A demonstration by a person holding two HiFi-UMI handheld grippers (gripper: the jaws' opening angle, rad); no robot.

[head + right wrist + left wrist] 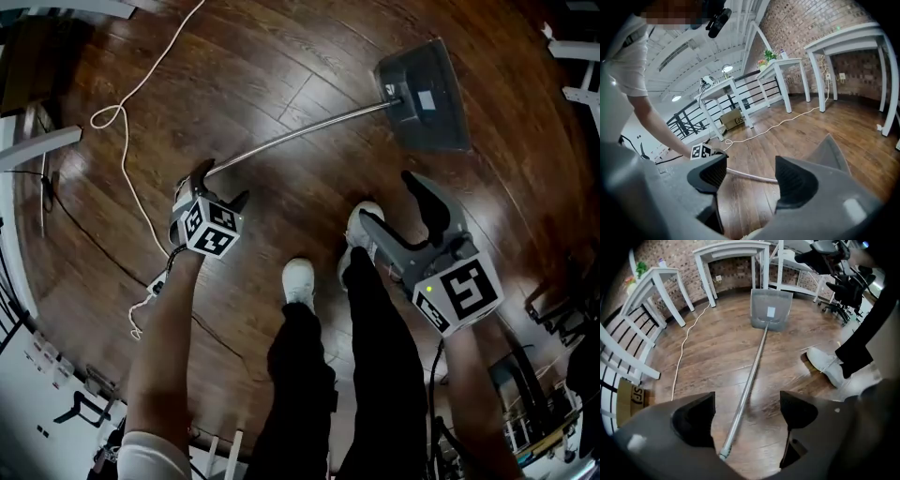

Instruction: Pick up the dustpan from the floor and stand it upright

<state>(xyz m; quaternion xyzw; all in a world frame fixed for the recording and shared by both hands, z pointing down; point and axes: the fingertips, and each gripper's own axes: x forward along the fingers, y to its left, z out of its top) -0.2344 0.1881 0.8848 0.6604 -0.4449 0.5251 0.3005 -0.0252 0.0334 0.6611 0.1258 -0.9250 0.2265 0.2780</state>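
Jaws wide on left gripper (747, 401); dustpan handle (757, 355) between

Place: I take this for a loft-style office or studio workspace.
Walls: bare brick wall (811, 28) around me.
Floor: dark polished wood floor (281, 84).
Furniture: white tables (731, 248) along the wall, black office chairs (843, 287) clustered together.
Overhead: white beamed ceiling (684, 51) with a round lamp (677, 98).
Edge: black railing (686, 122) beside a cardboard box (733, 119).
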